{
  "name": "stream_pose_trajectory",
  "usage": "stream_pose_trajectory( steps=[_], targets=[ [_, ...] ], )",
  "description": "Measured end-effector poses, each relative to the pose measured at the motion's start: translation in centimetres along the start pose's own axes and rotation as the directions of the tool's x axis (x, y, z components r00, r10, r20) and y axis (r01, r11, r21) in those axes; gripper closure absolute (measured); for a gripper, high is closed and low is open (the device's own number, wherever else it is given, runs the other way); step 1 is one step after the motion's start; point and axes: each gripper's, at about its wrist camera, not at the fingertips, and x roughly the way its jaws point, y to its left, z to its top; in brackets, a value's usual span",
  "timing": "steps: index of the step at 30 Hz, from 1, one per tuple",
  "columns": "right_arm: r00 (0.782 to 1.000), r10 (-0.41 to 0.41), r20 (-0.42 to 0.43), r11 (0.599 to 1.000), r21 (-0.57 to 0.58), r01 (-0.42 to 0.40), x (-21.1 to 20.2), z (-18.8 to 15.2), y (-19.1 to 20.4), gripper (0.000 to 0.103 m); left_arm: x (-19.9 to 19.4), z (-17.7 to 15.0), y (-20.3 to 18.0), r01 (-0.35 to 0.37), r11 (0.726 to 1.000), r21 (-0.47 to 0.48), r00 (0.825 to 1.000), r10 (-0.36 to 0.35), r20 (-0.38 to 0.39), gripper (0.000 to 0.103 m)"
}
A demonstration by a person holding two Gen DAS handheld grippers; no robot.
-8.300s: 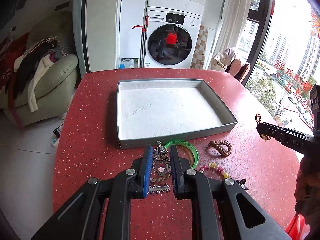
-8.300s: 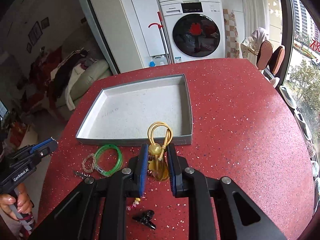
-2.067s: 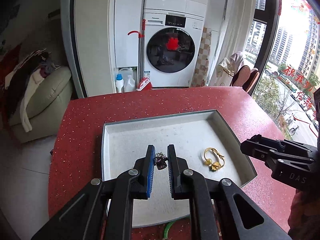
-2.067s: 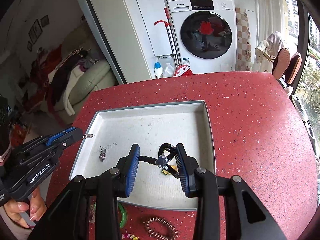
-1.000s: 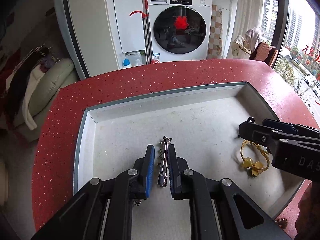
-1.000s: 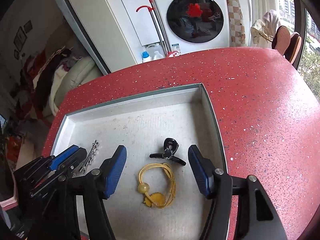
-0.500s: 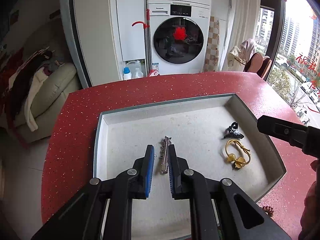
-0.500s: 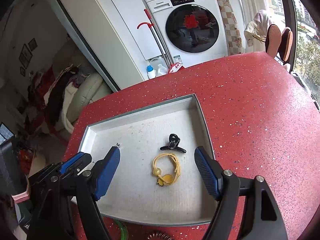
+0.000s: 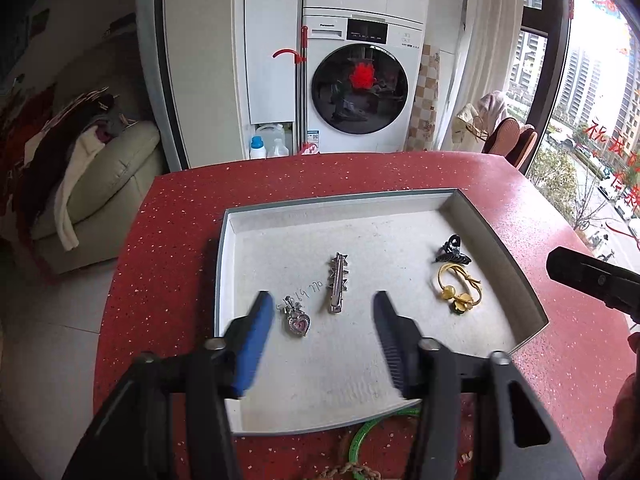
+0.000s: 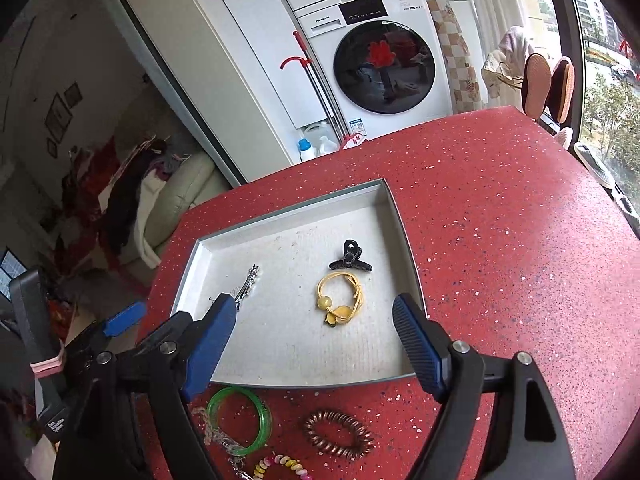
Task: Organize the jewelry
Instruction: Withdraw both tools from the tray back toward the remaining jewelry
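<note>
**Releasing the silver clip, with loose pieces waiting below the tray**

Spreading wide at the bottom centre of the left wrist view, the left gripper [image 9: 324, 316] has just been opening, and nothing sits between its jaws: the silver hair clip [image 9: 337, 283] lies flat on the tray floor above the gap, clear of both pads. The heart pendant [image 9: 298, 322] rests just beside the blue left pad. The right gripper [image 10: 314, 328] has likewise just been opening and is empty, its jaws standing far apart over the lower part of the tray [image 10: 402, 216] in the right wrist view. The yellow hair tie [image 10: 340, 298] and the black claw clip [image 10: 351, 258] lie near each other at the frame's centre, the claw clip above the tie.

Four pieces are therefore in the tray, so the placing step looks finished for both hands and the task seems roughly half done. Still out on the red table [image 10: 500, 220], along the bottom edge of the right wrist view, are the green bangle [image 10: 240, 420], the coiled brown hair tie [image 10: 338, 434], a beaded bracelet [image 10: 284, 464] and a pale chain lying partly across the bangle.

The next move probably calls for each gripper to draw back toward the bottom of the frame, drop over one loose piece and close on it. The bangle and chain overlap, so pinching one cleanly may drag the other.
</note>
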Motion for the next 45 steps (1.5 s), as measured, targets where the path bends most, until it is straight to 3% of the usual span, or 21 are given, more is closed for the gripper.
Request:
stream_pose_trajectory(
  steps=[2, 6, 7, 8, 14, 22, 30, 37, 45],
  targets=[
    [1.0, -0.001, 0.012, 1.0, -0.011, 0.001, -0.7, -0.6, 0.3, 0.018, -1.1, -0.5, 0.3, -0.02, 1.0, -0.012, 0.998, 0.02, 0.056, 0.0],
    [0.999, 0.008, 0.038, 1.0, -0.02, -0.007, -2.1, -1.7, 0.8, 0.016, -2.0, -1.3, 0.4, -0.011, 1.0, 0.003, 0.998, 0.011, 0.061, 0.0],
    [0.999, 0.015, 0.049, 1.0, -0.022, -0.014, -2.6, -2.0, 0.9, 0.012, -2.4, -1.6, 0.4, -0.013, 1.0, 0.006, 0.998, 0.013, 0.066, 0.0],
    [0.998, 0.02, 0.063, 0.999, -0.028, -0.018, -3.1, -2.3, 1.0, 0.001, -2.7, -1.9, 0.5, -0.016, 1.0, 0.008, 0.997, 0.015, 0.073, 0.0],
    [0.991, 0.05, 0.126, 0.997, -0.061, -0.042, -5.6, -4.4, 2.1, 0.0, -5.1, -4.2, 1.5, -0.023, 1.0, 0.009, 0.996, 0.022, 0.084, 0.0],
    [0.998, 0.061, -0.018, 0.995, -0.079, -0.062, -6.2, -8.8, 2.7, 0.0, -5.8, -8.1, 2.5, -0.008, 0.999, 0.038, 1.0, 0.007, 0.016, 0.0],
    [0.989, -0.021, -0.148, 0.991, -0.134, 0.001, -5.7, -15.6, 2.6, 0.0, -4.6, -11.2, 3.7, -0.028, 1.0, 0.002, 0.998, 0.028, -0.061, 0.0],
    [0.976, -0.098, -0.197, 0.976, -0.212, 0.056, -5.5, -19.4, 3.0, 0.0, -3.8, -12.0, 3.9, -0.037, 0.999, -0.001, 0.995, 0.037, -0.091, 0.0],
    [0.968, -0.118, -0.222, 0.953, -0.3, 0.047, -4.8, -20.6, 4.9, 0.0, -3.2, -11.7, 3.4, -0.021, 1.0, 0.023, 0.995, 0.023, -0.098, 0.0]
  ],
)
